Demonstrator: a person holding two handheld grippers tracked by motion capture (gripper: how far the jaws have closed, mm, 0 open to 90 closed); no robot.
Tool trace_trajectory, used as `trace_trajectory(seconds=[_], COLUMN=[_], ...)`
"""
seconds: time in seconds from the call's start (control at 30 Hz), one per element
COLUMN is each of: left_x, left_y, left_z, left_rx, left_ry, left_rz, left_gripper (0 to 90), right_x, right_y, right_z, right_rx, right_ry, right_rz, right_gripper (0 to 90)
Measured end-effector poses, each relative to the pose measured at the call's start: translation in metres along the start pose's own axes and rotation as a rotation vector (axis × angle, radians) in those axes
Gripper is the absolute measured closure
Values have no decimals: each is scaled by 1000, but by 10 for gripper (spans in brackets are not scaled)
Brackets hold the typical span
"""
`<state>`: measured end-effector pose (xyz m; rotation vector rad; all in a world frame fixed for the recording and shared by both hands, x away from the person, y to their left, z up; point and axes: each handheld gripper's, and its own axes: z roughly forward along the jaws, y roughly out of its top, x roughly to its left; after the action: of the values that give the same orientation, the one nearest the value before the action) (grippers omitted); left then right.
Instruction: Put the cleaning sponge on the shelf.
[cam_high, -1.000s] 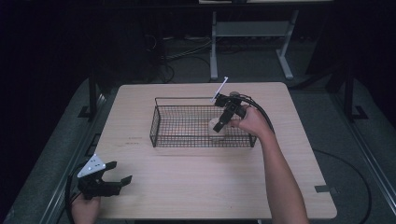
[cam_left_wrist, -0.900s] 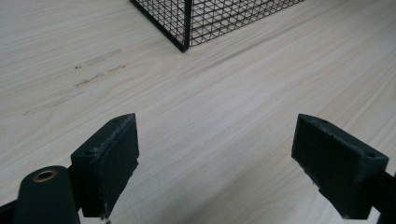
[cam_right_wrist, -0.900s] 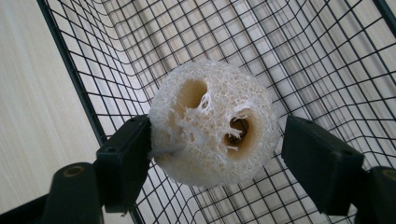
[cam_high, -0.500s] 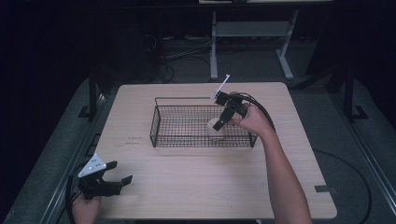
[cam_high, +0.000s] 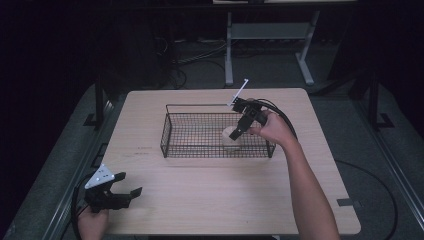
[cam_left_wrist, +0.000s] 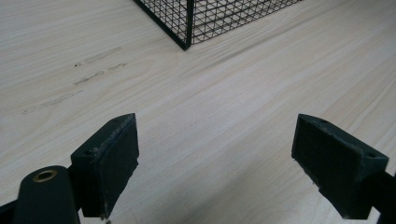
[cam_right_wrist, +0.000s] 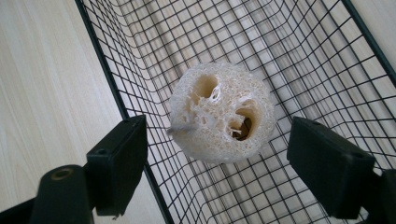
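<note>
Two black jaws of the right gripper (cam_right_wrist: 217, 163) are spread wide around the pale round loofah slice (cam_right_wrist: 221, 119) lying in the black wire basket (cam_high: 172, 131), untouched; the left gripper (cam_high: 126, 193) is parked open, idle, on the light wooden table (cam_high: 210, 195).

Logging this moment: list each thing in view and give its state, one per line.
Loofah slice: lying in the basket, apart from both jaws.
Wire basket: upright on the table, holding the loofah slice.
Right gripper: open, jaws either side of the loofah slice.
Left gripper: open, holding nothing, at the table's near left corner.
Table: faintly scuffed near the basket.
</note>
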<state>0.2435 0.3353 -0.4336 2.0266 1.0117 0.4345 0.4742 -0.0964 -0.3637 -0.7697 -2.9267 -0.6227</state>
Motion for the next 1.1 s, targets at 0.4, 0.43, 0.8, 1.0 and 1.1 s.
trace_trajectory(seconds=[0.4, 0.43, 0.8, 1.0, 1.1], left_x=[-2, -2, -2, -2, -3], left_y=[0, 0, 0, 0, 0], left_z=[-1, -1, -2, -2, -2], left_rx=[-5, -4, -10, -4, -7], left_ry=[-5, -5, -1, -5, -4], left_rz=[10, 10, 5, 11, 7], left_gripper=[137, 137, 137, 136, 137], right_x=[10, 10, 16, 19, 21], right_y=[0, 0, -2, -5, -7], right_z=[-8, -9, -13, -15, -18], right_rx=[-4, -8, 3, 12, 9], right_ry=[-12, -12, -26, -31, -32], right_rz=[-14, -15, -19, -24, -27], right_gripper=[193, 191, 174, 174, 172])
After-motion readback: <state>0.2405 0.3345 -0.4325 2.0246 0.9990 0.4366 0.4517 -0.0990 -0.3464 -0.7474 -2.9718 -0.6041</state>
